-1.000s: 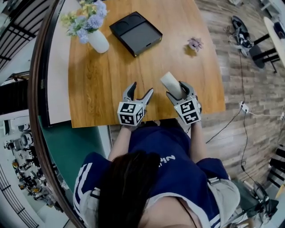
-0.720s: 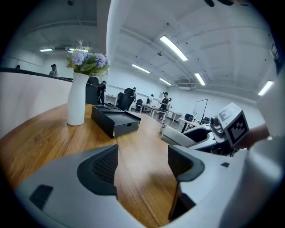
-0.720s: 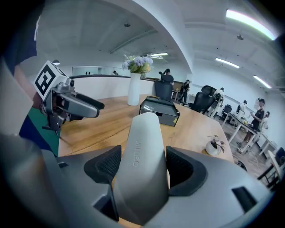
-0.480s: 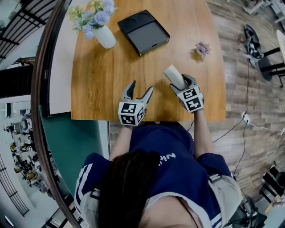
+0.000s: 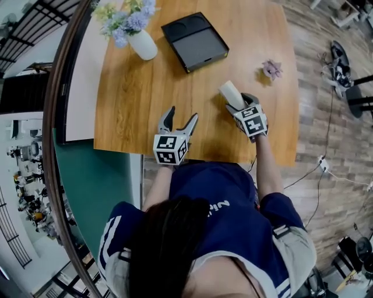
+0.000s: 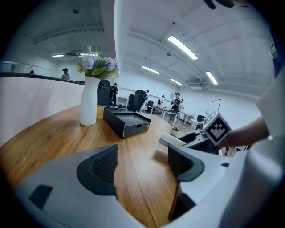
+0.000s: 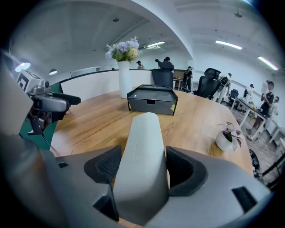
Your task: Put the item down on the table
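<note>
The right tool (image 7: 143,167) is closed on a pale oblong item (image 5: 231,93), its two dark ribbed pads pressing the item's long sides. The item is smooth and grey-white with a rounded end, and it sticks out forward past the jaw tips. In the left gripper view it sits clear of the wooden tabletop (image 5: 140,99), with its shadow on the wood just below. It is held over the near right part of the tabletop, not far from the front edge.

The left tool (image 5: 182,116) hovers over the near edge, to the left of the right tool and apart from it. Its jaws are spread, and only bare wood shows between them.

At the far left of the tabletop stands a white vase (image 5: 143,45), upright, with pale purple and yellow flowers (image 5: 125,17) in it. Just right of the vase lies a flat black box (image 5: 194,41), turned at an angle to the edges of the tabletop. A small potted plant (image 5: 271,70) sits near the right edge, beyond the right tool and well apart from the box.

The person wears a dark blue shirt (image 5: 215,209), and a plank floor (image 5: 326,134) shows to the right of the tabletop
</note>
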Tool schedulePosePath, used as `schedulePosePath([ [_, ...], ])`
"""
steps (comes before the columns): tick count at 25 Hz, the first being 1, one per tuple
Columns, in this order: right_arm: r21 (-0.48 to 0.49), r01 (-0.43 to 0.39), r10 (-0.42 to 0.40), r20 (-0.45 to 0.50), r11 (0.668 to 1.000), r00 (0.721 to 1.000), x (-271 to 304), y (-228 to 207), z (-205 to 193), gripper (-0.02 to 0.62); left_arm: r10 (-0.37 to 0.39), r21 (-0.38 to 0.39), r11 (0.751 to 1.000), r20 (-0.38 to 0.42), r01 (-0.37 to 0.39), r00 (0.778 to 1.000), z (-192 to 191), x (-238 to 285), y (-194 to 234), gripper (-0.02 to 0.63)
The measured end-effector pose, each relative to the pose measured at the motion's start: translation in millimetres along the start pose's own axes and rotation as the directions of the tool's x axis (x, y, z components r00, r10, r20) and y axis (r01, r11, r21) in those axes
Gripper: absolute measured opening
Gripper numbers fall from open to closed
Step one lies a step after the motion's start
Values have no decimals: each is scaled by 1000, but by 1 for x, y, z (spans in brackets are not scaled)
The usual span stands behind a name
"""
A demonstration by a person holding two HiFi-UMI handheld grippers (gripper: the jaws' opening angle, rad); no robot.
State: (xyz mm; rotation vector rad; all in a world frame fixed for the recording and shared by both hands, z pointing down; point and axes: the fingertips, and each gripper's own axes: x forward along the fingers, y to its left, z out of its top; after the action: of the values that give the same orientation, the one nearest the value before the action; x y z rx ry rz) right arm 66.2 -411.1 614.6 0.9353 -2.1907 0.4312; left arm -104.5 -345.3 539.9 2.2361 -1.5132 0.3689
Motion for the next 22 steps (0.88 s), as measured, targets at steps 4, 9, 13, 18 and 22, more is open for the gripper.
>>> schedulePosePath([
  [4,-2,-10,10,-38,1000,999,10,-9,-7,324,20,-4,1000,3,-20,1000,0,1,-1,336],
  [9,-45,-31,28,-78,998,997,21,-17,-13,324,41,-5,999,-15,-41,999,-6,-1,1,336],
  [13,-46,-61,57,-93,997,994,29,-20,-17,325,54,-11,998,-30,-54,998,-11,-1,3,336],
  [18,-60,-85,78,-117,995,990,34,-23,-23,325,62,-17,998,-41,-63,997,-14,-2,4,337],
  [22,-50,-101,95,-103,994,990,37,-24,-24,325,61,-23,998,-50,-62,997,-17,0,4,336],
])
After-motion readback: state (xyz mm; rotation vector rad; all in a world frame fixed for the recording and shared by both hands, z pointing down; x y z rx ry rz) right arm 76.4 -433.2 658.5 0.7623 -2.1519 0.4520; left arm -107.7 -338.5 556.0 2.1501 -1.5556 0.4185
